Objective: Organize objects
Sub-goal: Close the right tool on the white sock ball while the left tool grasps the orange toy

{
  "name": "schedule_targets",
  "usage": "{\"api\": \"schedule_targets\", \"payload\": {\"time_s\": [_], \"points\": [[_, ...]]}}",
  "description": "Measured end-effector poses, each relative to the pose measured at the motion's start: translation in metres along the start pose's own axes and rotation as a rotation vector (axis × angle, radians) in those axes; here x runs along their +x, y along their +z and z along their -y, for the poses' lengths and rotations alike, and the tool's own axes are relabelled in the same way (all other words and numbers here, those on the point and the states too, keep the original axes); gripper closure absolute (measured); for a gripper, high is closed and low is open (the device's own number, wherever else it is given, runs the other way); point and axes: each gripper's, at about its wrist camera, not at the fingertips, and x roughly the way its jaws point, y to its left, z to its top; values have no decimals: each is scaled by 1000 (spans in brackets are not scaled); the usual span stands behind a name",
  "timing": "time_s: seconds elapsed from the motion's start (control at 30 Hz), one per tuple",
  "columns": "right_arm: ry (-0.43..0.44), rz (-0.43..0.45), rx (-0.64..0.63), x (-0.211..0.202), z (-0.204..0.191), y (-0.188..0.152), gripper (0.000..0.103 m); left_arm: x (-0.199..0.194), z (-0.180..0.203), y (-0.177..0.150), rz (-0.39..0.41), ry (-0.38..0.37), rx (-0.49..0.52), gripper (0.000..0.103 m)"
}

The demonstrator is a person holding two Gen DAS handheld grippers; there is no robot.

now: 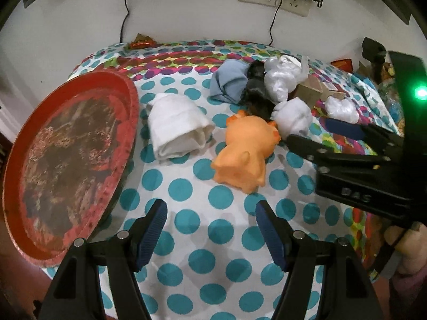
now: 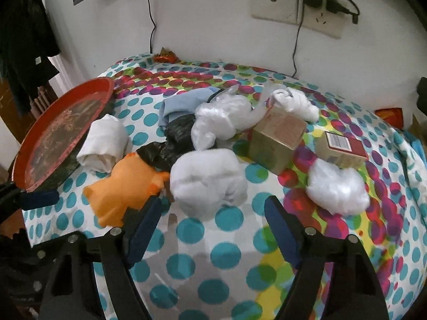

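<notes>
An orange toy animal [image 1: 246, 154] lies on the dotted cloth, also in the right wrist view [image 2: 120, 189]. Left of it lies a rolled white cloth [image 1: 177, 126] [image 2: 105, 141]. Behind are a blue cloth [image 1: 228, 81], a black bag [image 1: 257, 98] [image 2: 170, 144] and white plastic bundles [image 1: 293, 116] [image 2: 208, 184] [image 2: 337, 186]. A round red tray [image 1: 66, 160] [image 2: 58, 130] sits at the left. My left gripper [image 1: 210, 221] is open and empty, short of the orange toy. My right gripper [image 2: 213, 218] is open and empty, just before the nearest white bundle; it shows from the side in the left wrist view [image 1: 309, 133].
Two cardboard boxes [image 2: 277, 138] [image 2: 343, 149] stand at the right. A red wrapper [image 2: 165, 56] lies by the back wall. Cables and a wall socket [image 2: 299, 10] hang behind. The table edge drops off at the left, by the tray.
</notes>
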Motion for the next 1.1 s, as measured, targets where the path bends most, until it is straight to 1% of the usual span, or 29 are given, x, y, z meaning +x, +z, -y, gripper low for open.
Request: {"api": "schedule_targets", "payload": {"time_s": [0.1,0.23,0.27,0.3,0.33,0.5,0.6,0.7,0.8,0.9,1.1], "points": [[-8,-4,-3,13,0,6,27,1,1,6,1,-21,20,32],[10,-9,11,24,1,11,32,6,10,11,-8,-11,82,32],[17,-7,13,26,1,12,36,8,12,12,-10,-14,93,32],[30,-8,16,28,1,12,46,10,14,14,-13,-15,95,32],[46,-3,19,28,2,13,47,11,16,14,-15,-19,96,32],[53,20,46,22,9,9,47,18,25,20,-31,-34,100,32],[60,38,77,11,22,3,47,21,27,23,-45,-74,79,32],[58,48,104,-2,36,-4,47,24,30,26,-57,-84,62,32],[41,55,115,-14,45,-13,47,31,31,30,-77,-90,26,32],[58,51,148,-20,53,-20,47,38,30,34,-106,-89,-4,32],[75,42,160,-23,53,-31,47,47,36,41,-135,-68,-16,32]]}}
